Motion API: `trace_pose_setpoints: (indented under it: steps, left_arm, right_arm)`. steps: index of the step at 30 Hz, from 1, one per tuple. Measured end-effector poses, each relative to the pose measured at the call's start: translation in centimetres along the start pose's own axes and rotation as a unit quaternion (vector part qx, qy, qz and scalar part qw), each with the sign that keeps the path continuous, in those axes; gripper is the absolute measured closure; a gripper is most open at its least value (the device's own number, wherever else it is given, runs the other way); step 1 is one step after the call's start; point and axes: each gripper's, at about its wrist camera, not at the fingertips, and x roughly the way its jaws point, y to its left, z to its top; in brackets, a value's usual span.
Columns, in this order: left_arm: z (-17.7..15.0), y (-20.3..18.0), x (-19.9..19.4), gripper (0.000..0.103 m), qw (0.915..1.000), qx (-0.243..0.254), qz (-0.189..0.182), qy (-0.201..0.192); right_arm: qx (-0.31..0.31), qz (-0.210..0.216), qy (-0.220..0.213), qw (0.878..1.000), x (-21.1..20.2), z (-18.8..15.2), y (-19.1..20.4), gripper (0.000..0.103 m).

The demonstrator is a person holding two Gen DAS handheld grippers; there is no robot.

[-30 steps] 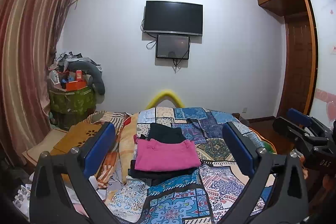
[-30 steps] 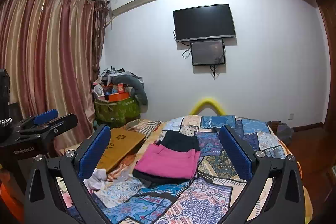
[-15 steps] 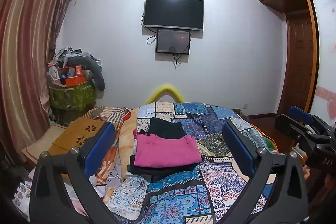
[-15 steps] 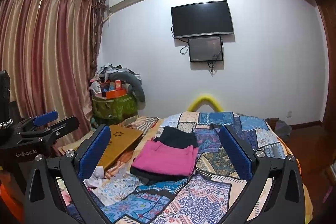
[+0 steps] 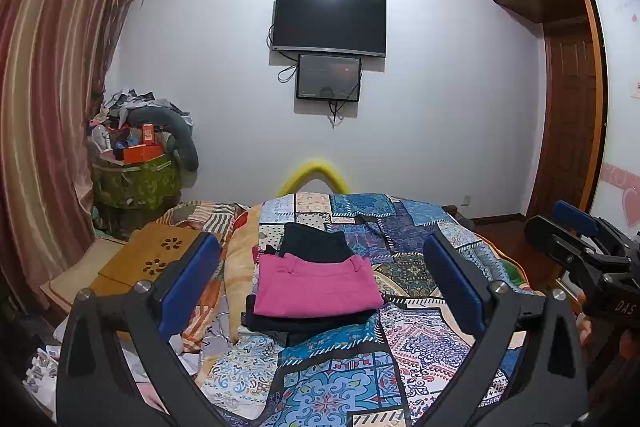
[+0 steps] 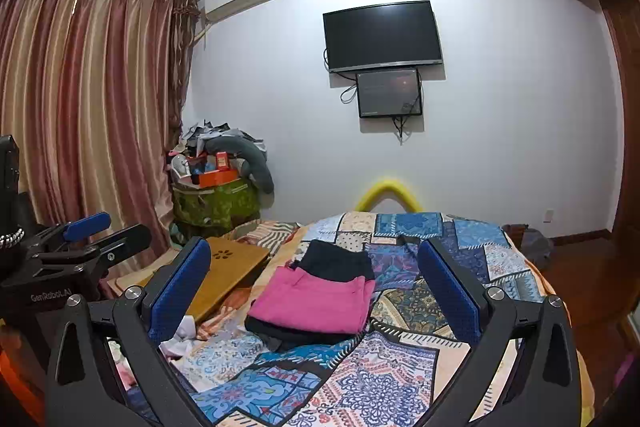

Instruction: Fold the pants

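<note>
Folded pink pants [image 5: 316,287] lie on top of a dark folded garment [image 5: 304,325] on the patchwork bedspread [image 5: 400,339]; another dark folded piece [image 5: 314,243] lies just behind. The stack also shows in the right wrist view, with the pink pants [image 6: 316,301] on top. My left gripper [image 5: 320,283] is open and empty, held above the bed short of the stack. My right gripper [image 6: 314,287] is open and empty too. Each gripper shows at the edge of the other's view: the right gripper [image 5: 576,239] and the left gripper [image 6: 84,239].
A wooden lap table [image 5: 156,259] and rumpled bedding lie left of the stack. A green bin piled with clutter [image 5: 136,179] stands by the curtain [image 5: 44,107]. A TV [image 5: 329,21] hangs on the far wall. A wooden wardrobe and door [image 5: 568,131] are at right.
Both grippers have tilted up slightly, so the bed and stack sit a little lower in view. The jaws stay open and the clothes have not moved.
</note>
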Motion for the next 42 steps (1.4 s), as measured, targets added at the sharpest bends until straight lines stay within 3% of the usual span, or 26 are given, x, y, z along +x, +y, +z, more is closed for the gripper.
trace_pose_setpoints:
  steps: [42]
  left_arm:
    - [-0.22,0.13,1.02,0.000,0.9995,-0.006,-0.025,0.019]
  right_arm:
    - [-0.001,0.001,0.005,1.000,0.08,-0.15,-0.12,0.000]
